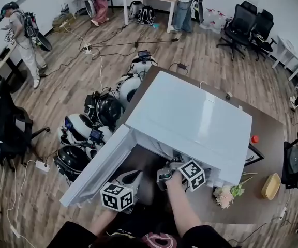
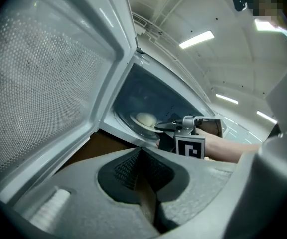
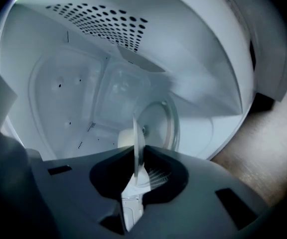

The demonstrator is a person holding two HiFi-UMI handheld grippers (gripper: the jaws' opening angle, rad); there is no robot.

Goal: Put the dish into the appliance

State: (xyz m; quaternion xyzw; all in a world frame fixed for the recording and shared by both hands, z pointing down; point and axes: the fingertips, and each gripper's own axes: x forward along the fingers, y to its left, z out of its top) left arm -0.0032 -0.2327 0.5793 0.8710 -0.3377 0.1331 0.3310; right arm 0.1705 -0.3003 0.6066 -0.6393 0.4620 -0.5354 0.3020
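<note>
The white microwave stands on the table with its door swung open to the left. My right gripper is shut on the rim of a thin pale dish, seen edge-on, and reaches into the cavity. A pale round lump of food lies on the dish. The glass turntable is just beyond it. My left gripper hangs shut and empty in front of the open door, left of the right gripper.
The brown table carries a bunch of flowers, a yellow oval bowl and a small red thing to the right of the microwave. Several helmet-like devices lie on the floor at the left. People stand at the far side.
</note>
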